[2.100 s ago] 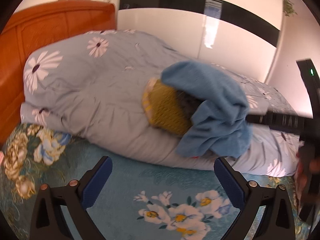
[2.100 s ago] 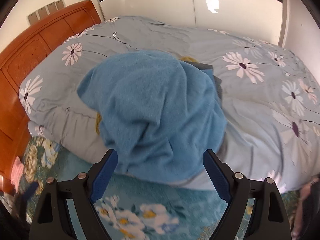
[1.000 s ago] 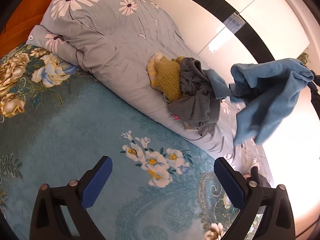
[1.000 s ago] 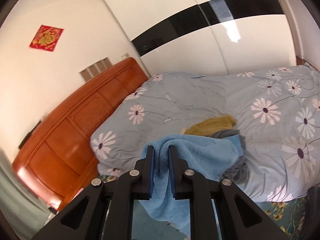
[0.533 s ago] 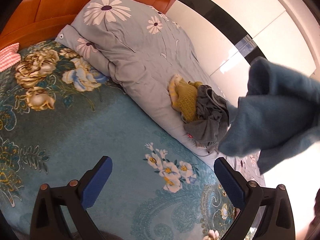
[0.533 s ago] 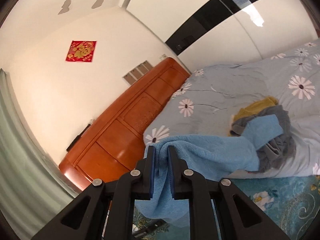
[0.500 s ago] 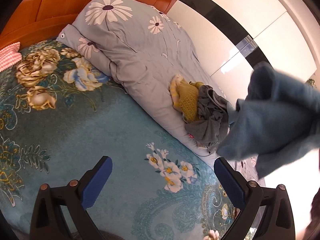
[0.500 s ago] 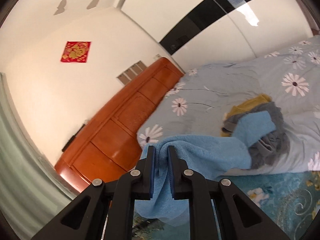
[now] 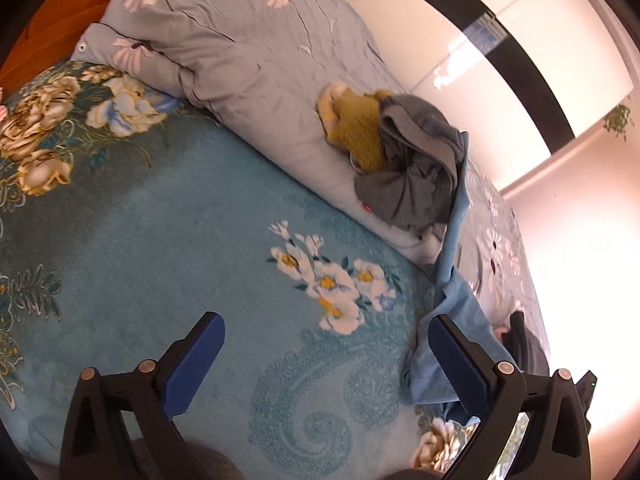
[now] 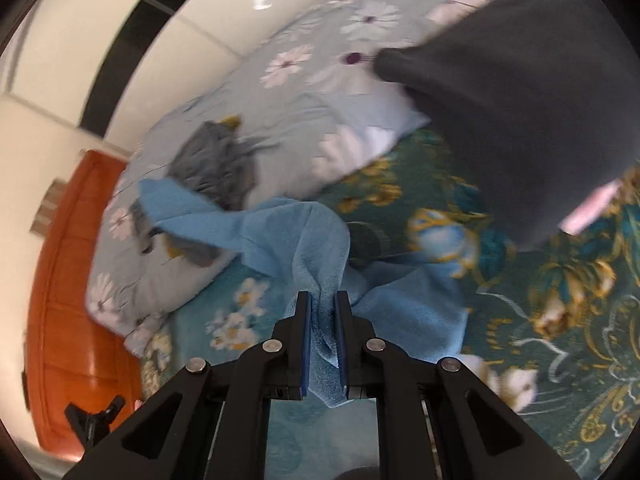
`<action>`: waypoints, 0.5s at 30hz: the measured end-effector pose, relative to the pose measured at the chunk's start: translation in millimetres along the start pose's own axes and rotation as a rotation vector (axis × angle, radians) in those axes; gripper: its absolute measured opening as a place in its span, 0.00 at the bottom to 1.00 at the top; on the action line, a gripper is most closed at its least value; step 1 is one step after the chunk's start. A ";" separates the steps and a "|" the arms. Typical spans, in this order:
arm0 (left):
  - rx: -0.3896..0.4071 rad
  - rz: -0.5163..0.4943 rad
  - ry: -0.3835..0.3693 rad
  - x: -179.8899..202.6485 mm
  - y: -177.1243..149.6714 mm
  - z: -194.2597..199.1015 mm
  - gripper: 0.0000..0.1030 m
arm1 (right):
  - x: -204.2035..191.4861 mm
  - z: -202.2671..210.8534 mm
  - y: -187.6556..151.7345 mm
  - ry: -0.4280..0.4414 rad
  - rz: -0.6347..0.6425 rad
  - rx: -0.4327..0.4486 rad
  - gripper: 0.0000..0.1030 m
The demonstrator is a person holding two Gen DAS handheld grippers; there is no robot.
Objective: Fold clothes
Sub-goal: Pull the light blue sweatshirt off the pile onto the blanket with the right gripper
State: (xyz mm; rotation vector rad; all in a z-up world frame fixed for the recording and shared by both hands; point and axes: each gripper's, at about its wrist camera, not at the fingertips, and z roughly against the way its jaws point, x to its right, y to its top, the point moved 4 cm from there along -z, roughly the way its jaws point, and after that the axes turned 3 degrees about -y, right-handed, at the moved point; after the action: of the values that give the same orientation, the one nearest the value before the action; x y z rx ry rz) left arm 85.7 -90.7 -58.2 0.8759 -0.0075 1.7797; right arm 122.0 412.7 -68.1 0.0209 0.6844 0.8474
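The blue garment (image 10: 304, 240) trails from the clothes pile (image 9: 404, 160) onto the bed (image 9: 160, 240); we clench it in our right gripper (image 10: 322, 316) to spread it flat, our left gripper (image 9: 324, 356) hanging released

A home bedroom — floral bedspread (image 9: 168, 248); daisy-print duvet (image 9: 248, 52); wooden headboard (image 10: 68, 280); wardrobe doors (image 9: 500, 12).

Dark blurred shape (image 10: 520, 108) blocks the right wrist view's upper right; can't identify. Blue cloth (image 9: 452, 320) partly behind left gripper's finger (image 9: 460, 364).
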 end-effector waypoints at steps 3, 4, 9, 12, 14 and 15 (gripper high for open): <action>-0.042 -0.028 0.003 11.7 -8.4 -15.1 1.00 | 27.8 -2.3 1.1 -0.076 -0.026 -0.021 0.11; -0.053 -0.035 0.003 14.9 -10.1 -19.0 1.00 | 34.4 -3.3 1.3 -0.104 -0.025 -0.029 0.11; -0.097 -0.064 0.013 21.9 -19.2 -34.9 1.00 | 20.9 6.9 6.0 -0.203 0.084 0.000 0.15; -0.112 -0.056 0.022 17.9 -20.3 -40.7 1.00 | 3.7 16.3 8.4 -0.270 0.172 0.055 0.22; -0.123 -0.044 0.028 13.7 -19.9 -45.1 1.00 | -14.0 18.5 8.8 -0.294 0.246 0.094 0.34; -0.128 -0.038 0.031 11.5 -19.7 -47.3 1.00 | -25.9 16.8 7.0 -0.280 0.282 0.101 0.37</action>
State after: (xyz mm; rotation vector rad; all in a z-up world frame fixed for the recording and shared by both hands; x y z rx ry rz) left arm 74.4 -54.0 -94.0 0.7519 -0.0831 1.7371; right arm 114.7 403.5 -38.7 0.3272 0.4646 1.0554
